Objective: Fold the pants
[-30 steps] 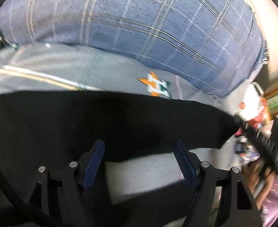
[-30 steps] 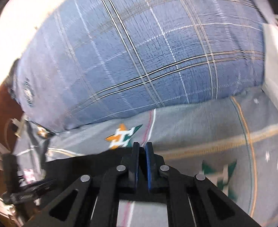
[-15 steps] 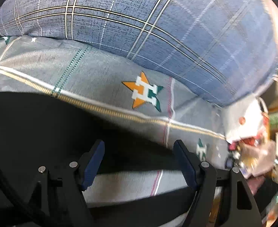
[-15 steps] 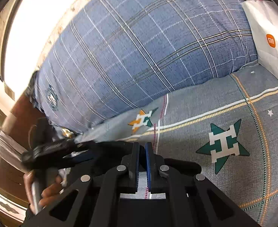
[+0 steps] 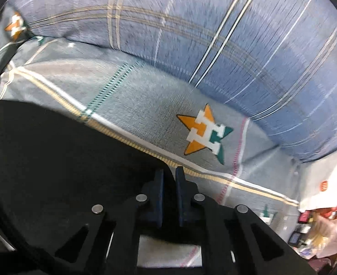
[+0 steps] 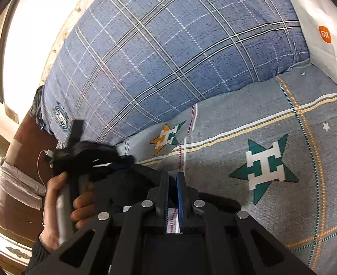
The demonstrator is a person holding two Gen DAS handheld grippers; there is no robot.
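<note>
The black pants [image 5: 60,160] lie on the grey star-patterned bed sheet [image 5: 145,105] and fill the lower left of the left wrist view. My left gripper [image 5: 168,174] is shut on the pants' edge. In the right wrist view my right gripper [image 6: 172,180] is shut on the black pants [image 6: 143,178] at their near edge. The left gripper [image 6: 92,158] shows there too, held in a hand at the left, on the same cloth.
A large blue plaid pillow [image 6: 168,52] lies along the back of the bed, and shows in the left wrist view [image 5: 237,45]. A white paper bag [image 6: 324,34] stands at the far right. A brown headboard and shelf [image 6: 26,160] are at the left.
My left gripper has shut from wide open onto the pants' edge. The right gripper stays shut on the pants. Both views have shifted over the bed.
</note>
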